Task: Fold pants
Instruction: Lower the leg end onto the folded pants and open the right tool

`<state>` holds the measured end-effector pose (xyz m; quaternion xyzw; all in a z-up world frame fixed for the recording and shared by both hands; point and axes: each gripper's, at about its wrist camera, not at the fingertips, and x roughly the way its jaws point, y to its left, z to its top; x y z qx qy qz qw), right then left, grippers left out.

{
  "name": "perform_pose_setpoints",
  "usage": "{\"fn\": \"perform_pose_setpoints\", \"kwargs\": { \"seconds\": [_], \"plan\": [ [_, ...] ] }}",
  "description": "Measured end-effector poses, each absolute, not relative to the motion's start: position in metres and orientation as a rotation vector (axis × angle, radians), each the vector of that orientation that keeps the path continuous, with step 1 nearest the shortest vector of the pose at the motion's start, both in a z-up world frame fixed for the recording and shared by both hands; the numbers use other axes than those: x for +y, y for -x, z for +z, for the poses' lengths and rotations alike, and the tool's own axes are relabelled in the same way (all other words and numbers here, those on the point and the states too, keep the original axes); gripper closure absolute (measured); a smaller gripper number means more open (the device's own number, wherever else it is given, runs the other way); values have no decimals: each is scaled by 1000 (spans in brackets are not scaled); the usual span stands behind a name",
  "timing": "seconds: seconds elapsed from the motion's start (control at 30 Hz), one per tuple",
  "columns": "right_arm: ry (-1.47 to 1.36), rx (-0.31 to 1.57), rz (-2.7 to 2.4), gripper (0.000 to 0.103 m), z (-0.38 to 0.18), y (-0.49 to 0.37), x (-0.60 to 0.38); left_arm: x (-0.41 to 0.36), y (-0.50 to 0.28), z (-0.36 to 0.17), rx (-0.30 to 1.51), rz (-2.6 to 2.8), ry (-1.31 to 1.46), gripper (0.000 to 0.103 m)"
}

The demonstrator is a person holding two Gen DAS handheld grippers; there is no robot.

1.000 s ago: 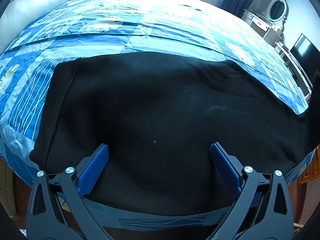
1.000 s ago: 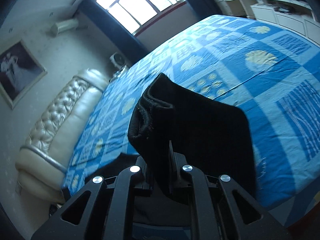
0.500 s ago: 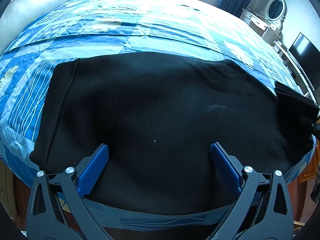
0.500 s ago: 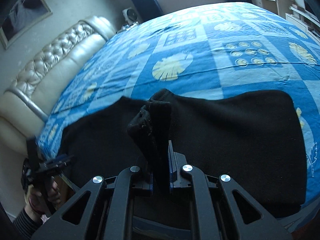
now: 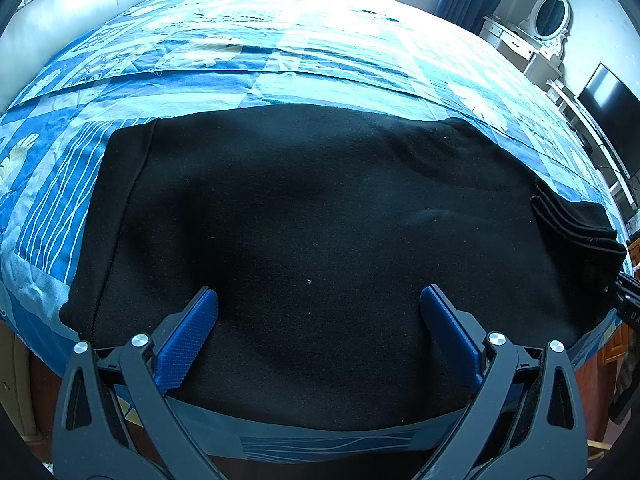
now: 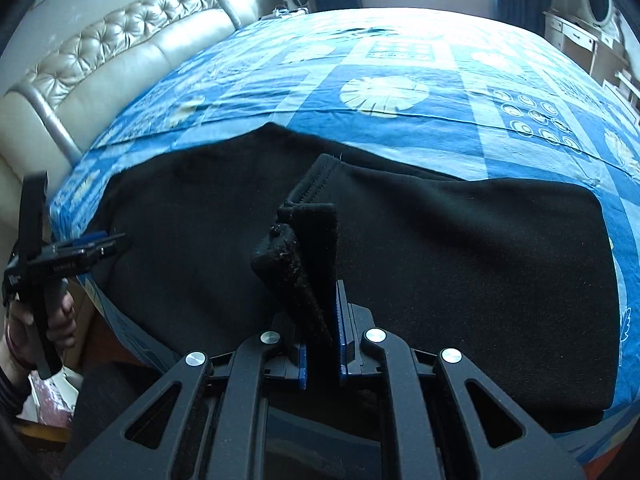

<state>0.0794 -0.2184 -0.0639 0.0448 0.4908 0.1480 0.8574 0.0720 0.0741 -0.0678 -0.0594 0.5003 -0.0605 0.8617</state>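
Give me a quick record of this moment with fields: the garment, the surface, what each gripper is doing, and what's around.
garment: black pants spread flat across the near part of the bed
surface: blue patterned bedspread
left gripper: open, fingers over the pants, holding nothing
right gripper: shut on a bunched hem of the pants, raised above the flat part
fold state: held end brought over the rest, not yet laid down
surroundings: padded cream headboard, white dresser with oval mirror, dark screen
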Motion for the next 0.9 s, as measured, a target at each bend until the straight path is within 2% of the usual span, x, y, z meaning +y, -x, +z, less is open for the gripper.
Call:
{"fn": "perform_pose_setpoints", "kwargs": {
  "seconds": [0.53,0.9],
  "plan": [
    [-58,1041,311,80,-64,-73,-204,74,-73,-69,1044,-128,115,3],
    [-49,1037,308,75,-62,-71,-200,74,-73,-69,1043,-127,114,2]
  ]
}}
